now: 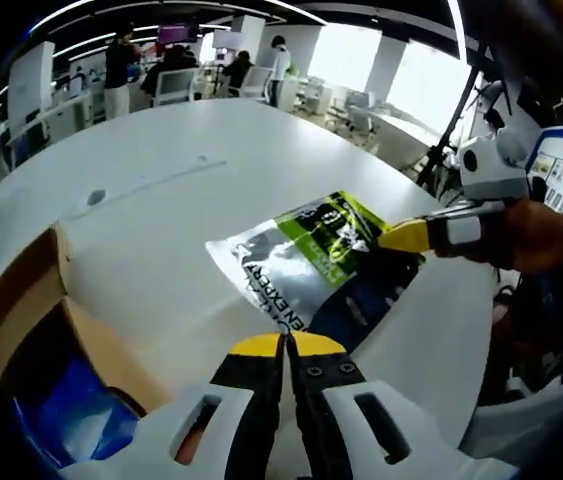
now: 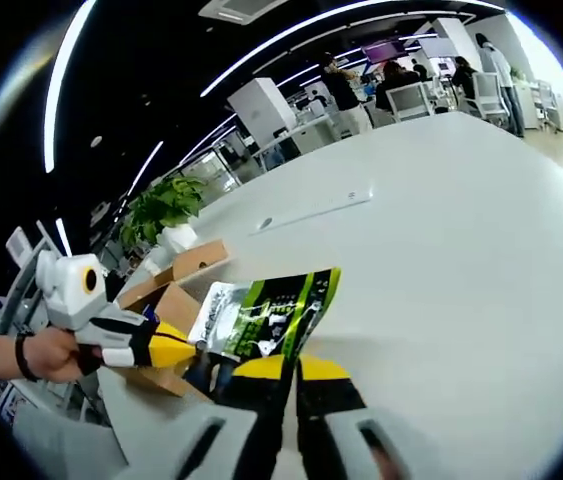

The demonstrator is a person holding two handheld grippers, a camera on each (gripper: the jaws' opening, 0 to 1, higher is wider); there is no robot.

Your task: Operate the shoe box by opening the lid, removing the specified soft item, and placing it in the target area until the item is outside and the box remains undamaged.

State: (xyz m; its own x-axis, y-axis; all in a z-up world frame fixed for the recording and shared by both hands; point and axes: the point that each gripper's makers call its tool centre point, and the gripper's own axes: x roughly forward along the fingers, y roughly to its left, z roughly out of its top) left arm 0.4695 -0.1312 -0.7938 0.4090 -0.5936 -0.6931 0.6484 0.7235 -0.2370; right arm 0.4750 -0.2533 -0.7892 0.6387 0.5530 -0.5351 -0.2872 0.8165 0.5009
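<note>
Two grippers pinch the shiny green, black and silver soft pouch [image 1: 311, 262] above the white round tabletop [image 1: 161, 200], outside the brown cardboard shoe box [image 1: 31, 310]. Left gripper [image 1: 286, 345] and right gripper [image 2: 286, 368] fingers are closed on its edges. It looks light, floppy, slippery; edges are best.

Shoe box [image 1: 31, 320] cut off by edge, pouch [image 1: 311, 265] lettering blurred

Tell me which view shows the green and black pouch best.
The left gripper view: the green and black pouch lies broad, its print large, with the right tool at its edge. In the right gripper view the pouch looks smaller, partly hidden behind that tool's tips.
</note>
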